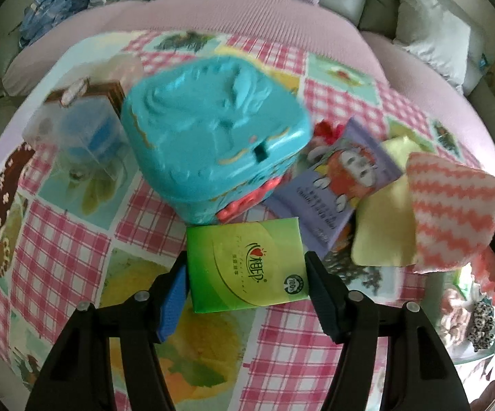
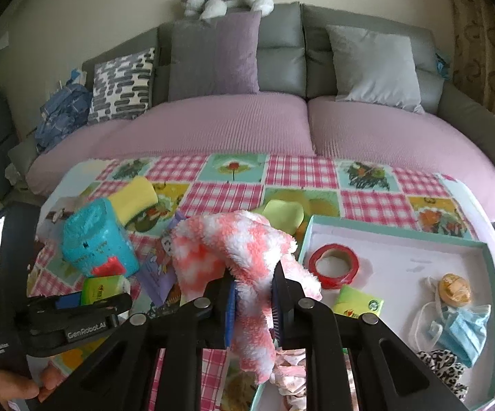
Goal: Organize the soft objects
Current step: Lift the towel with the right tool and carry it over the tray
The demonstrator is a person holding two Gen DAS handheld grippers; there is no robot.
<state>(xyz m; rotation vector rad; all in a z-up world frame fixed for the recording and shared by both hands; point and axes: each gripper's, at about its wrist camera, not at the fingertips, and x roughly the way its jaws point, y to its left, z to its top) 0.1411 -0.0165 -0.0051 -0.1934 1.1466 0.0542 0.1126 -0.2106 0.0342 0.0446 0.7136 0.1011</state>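
Note:
A green tissue pack (image 1: 247, 267) sits between the fingers of my left gripper (image 1: 245, 257), both pads against its sides, just in front of a teal toy box (image 1: 213, 137). The right wrist view shows that gripper (image 2: 93, 296) low at the left, a hand beneath it. My right gripper (image 2: 252, 294) is shut on a pink-and-white fluffy cloth (image 2: 233, 250), which hangs over and below the jaws above the checked tablecloth. The same cloth (image 1: 453, 205) shows at the right edge of the left wrist view.
A white tray with a teal rim (image 2: 384, 236) at the right holds a red tape ring (image 2: 333, 267), another green pack (image 2: 360, 299), a blue face mask (image 2: 463, 325) and a leopard scrunchie. A purple packet (image 1: 336, 185), yellow cloth (image 1: 384, 239) and clear box (image 1: 79, 133) surround the toy box. A sofa stands behind.

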